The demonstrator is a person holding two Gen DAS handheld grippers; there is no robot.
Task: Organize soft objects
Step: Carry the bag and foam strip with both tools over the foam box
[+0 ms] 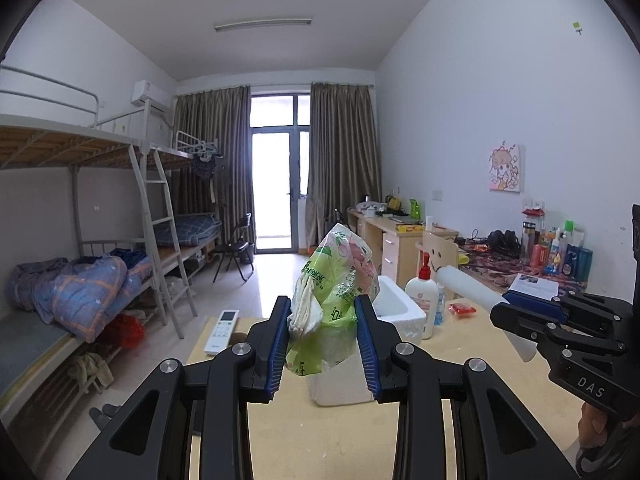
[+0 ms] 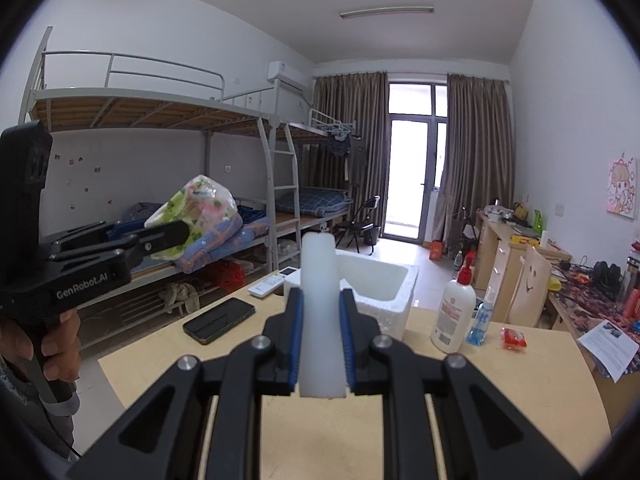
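My left gripper [image 1: 323,344] is shut on a crumpled green and pink plastic tissue pack [image 1: 332,292], held up above the wooden table. In the right wrist view the same tissue pack [image 2: 196,208] shows at the left, clamped in the left gripper [image 2: 176,236] with a hand on its handle. My right gripper [image 2: 320,340] is shut on a white foam bar [image 2: 319,304] that stands upright between the blue pads. In the left wrist view that foam bar [image 1: 468,284] pokes out of the right gripper [image 1: 524,312] at the right. A white foam box [image 2: 384,284] sits open just beyond both grippers.
On the table [image 2: 500,380] lie a black phone [image 2: 219,320], a white remote [image 2: 274,282], a lotion pump bottle [image 2: 454,312], a small blue spray bottle [image 2: 480,320] and a red packet [image 2: 514,338]. Bunk beds [image 2: 160,120] line the left wall, cluttered desks [image 2: 520,248] the right.
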